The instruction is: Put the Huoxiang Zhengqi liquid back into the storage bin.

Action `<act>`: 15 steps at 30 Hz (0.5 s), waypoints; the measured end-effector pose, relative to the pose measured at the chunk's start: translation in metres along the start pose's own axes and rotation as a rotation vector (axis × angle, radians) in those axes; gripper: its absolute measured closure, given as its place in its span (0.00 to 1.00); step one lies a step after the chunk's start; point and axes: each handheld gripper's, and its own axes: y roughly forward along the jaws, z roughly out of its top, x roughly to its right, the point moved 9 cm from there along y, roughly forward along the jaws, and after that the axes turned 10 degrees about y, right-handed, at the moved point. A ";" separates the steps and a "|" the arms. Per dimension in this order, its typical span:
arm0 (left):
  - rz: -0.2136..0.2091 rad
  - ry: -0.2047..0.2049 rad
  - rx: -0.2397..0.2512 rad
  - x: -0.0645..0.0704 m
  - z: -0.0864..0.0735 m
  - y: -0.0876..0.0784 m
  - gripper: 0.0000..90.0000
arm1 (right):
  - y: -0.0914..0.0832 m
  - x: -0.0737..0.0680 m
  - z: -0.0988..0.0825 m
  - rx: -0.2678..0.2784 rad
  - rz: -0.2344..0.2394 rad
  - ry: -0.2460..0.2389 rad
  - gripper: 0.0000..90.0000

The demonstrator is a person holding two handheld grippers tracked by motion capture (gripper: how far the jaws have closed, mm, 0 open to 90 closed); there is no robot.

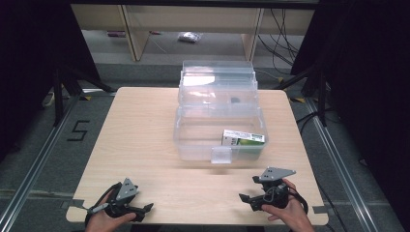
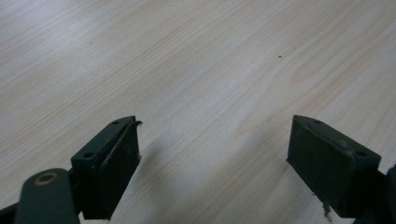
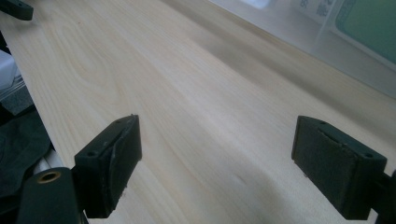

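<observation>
Clear bin (image 1: 193,140) walls blur the green box (image 1: 243,138); left gripper (image 2: 215,154) and right gripper (image 3: 217,158) gape wide, empty.

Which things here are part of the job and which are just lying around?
Part of the job, as far as I can judge:
- clear plastic box, lid open
- green and white carton inside it
- left gripper and right gripper, both open, resting near the table's front edge

Just lying about:
- small bag on the floor
- cables beyond the table
</observation>
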 end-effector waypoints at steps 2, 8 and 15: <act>0.000 0.000 0.000 0.000 0.000 0.000 0.18 | -0.001 0.001 -0.003 -0.004 -0.005 0.000 0.19; 0.002 0.009 0.002 0.000 0.000 -0.001 0.18 | -0.004 0.002 -0.011 -0.024 -0.016 -0.025 0.19; -0.010 0.039 -0.021 -0.001 -0.002 -0.002 0.18 | -0.007 0.005 -0.021 -0.053 -0.046 -0.006 0.19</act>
